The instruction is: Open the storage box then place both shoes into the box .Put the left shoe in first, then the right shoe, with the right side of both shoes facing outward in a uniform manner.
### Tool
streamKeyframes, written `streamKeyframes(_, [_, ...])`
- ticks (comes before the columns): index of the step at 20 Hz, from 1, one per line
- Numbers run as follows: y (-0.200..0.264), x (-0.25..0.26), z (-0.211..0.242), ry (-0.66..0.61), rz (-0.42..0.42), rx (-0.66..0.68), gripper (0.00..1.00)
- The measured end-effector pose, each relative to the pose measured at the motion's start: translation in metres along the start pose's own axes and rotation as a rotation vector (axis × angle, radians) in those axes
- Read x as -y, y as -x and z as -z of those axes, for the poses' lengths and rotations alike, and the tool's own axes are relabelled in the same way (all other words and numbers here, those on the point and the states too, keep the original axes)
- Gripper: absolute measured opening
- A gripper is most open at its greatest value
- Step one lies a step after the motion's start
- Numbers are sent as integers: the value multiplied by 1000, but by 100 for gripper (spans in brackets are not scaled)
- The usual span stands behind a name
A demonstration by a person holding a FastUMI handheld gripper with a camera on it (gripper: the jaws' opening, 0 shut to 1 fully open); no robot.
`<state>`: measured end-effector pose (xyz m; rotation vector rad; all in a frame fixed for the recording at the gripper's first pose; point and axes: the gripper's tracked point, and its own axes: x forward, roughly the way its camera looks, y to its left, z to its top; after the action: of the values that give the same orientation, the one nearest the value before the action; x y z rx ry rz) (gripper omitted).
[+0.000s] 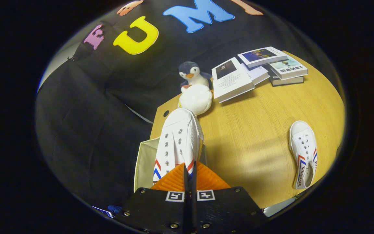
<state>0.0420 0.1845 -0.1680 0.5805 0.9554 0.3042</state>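
Two fingers of my tongs are pressed nearly together, pinching the heel end of a white shoe that sticks out straight ahead of them, toe pointing away. I judge this to be the first shoe of the pair, held in the air above the storage box, whose pale inner wall shows just beneath and beside the shoe. The box looks open; I cannot tell whether anything lies inside, since the shoe and my fingers hide most of it.

So the step in hand, as I read it, is carrying the first shoe over the box. The next move calls for lowering it in with its right side turned outward, then letting go cleanly.

The second shoe lies on the table well apart from the tongs, toe away from me, waiting its turn.

Beyond the held shoe's toe sits a round white plush, and just behind it a penguin toy. Farther off, several books lie spread and stacked on the table.
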Motion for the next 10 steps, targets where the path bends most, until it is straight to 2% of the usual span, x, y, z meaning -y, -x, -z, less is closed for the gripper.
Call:
streamKeyframes(5, [-23,-45,15,17,-42,-37,0])
streamKeyframes(10, [-54,-76,45,57,-50,-95,0])
